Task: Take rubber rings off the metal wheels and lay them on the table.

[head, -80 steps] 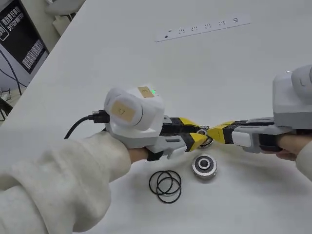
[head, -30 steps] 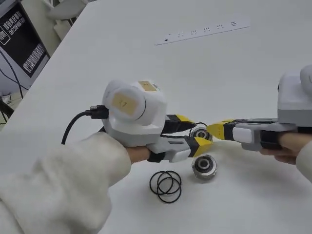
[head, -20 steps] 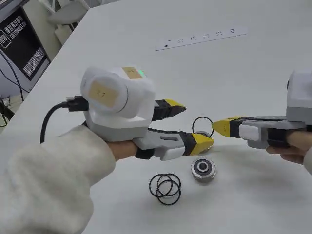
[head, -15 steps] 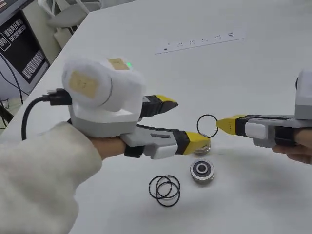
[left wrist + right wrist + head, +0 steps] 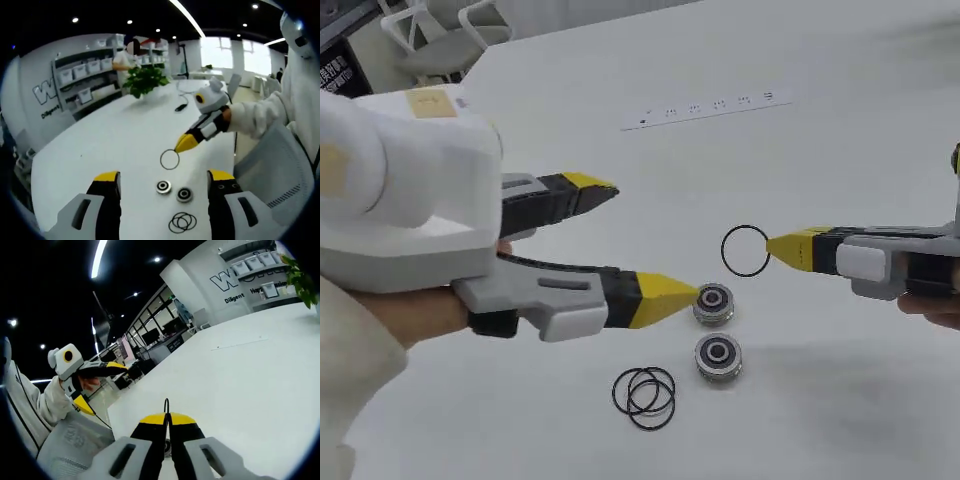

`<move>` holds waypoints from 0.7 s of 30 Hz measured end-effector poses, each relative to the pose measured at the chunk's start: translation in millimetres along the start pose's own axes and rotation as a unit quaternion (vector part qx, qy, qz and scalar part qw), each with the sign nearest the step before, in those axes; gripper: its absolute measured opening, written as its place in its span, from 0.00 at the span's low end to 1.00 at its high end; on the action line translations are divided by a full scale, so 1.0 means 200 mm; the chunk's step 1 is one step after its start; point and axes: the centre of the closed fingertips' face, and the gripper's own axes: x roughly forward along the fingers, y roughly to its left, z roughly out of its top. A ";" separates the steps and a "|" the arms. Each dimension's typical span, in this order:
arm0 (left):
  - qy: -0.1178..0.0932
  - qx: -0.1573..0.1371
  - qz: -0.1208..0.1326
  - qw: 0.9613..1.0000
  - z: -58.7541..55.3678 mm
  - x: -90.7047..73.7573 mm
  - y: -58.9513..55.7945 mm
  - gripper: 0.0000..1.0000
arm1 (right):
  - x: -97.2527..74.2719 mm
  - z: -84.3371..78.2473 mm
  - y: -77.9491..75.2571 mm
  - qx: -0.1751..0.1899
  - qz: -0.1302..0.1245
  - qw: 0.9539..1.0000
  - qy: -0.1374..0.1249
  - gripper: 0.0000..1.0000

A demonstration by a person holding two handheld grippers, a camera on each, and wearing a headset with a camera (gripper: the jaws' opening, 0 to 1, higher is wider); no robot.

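Laying-down step; right gripper (image 5: 772, 246) pinches freed rubber ring (image 5: 723, 250) aloft; left gripper (image 5: 655, 240) gapes wide, empty; next: lower beside ring pile (image 5: 643, 393).

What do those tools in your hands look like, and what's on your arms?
Both are hand-held tools of the same build. The left gripper has a bulky white housing with a tan sticker on top. The right gripper is white and grey too. Each has grey jaws with a black band, ending in yellow points. The sleeves are cream-white and fuzzy.
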 end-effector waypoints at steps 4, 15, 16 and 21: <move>-0.003 0.015 0.011 1.000 0.00 -0.09 0.01 0.74 | -0.03 0.03 0.10 -0.021 0.009 1.000 -0.009 0.00; -0.002 0.021 0.032 0.999 -0.12 -0.35 0.02 0.79 | -0.09 0.10 0.33 -0.072 0.036 0.997 0.005 0.00; -0.001 0.020 0.032 0.999 -0.13 -0.36 0.02 0.79 | -0.09 0.11 0.34 -0.072 0.036 0.997 0.006 0.00; -0.007 0.018 0.029 0.999 -0.17 -0.46 0.01 0.83 | -0.12 0.11 0.42 -0.074 0.037 0.996 0.027 0.00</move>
